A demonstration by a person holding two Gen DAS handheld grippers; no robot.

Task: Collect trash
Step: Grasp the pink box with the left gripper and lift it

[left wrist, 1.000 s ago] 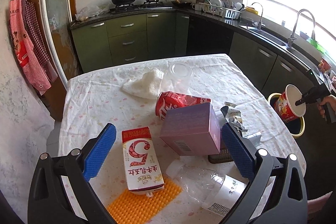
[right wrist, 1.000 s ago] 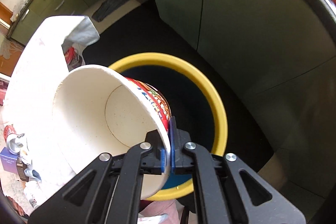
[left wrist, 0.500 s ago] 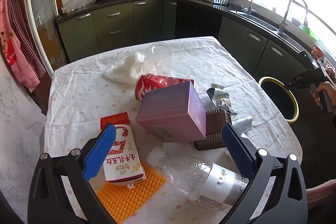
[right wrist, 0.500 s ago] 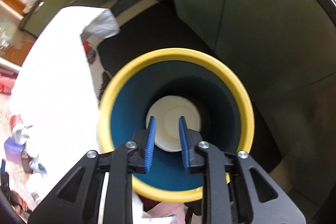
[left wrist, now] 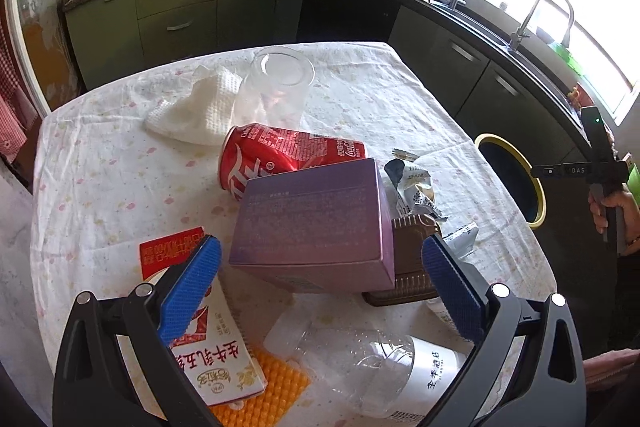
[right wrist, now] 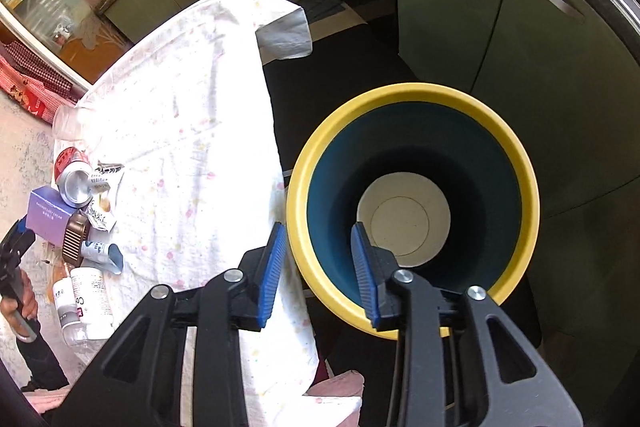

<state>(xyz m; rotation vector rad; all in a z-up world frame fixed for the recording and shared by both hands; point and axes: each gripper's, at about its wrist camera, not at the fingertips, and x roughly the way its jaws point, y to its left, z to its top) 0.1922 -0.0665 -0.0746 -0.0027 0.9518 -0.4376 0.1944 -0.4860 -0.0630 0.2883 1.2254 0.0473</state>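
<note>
My left gripper (left wrist: 320, 283) is open and empty, its blue pads either side of a purple box (left wrist: 316, 223) on the table. Around the box lie a red cola can (left wrist: 280, 155), a milk carton (left wrist: 212, 359), a clear plastic bottle (left wrist: 376, 367), a brown tray (left wrist: 412, 267) and crumpled wrappers (left wrist: 416, 187). My right gripper (right wrist: 320, 263) is open and empty above the near rim of a yellow-rimmed bin (right wrist: 520, 163). A white paper cup (right wrist: 404, 215) lies at the bin's bottom. The bin (left wrist: 536, 187) also shows right of the table.
A white cloth (left wrist: 200, 107) and a clear plastic cup (left wrist: 280, 83) lie farther back on the floral tablecloth (left wrist: 100, 167). An orange mat (left wrist: 272, 391) lies under the carton. Green cabinets (left wrist: 176, 7) and a sink counter (left wrist: 500, 39) ring the room.
My right gripper opened and the paper cup fell into the bin; the gripper then drew back toward the table. My left gripper moved forward and down until its pads flank the purple box.
</note>
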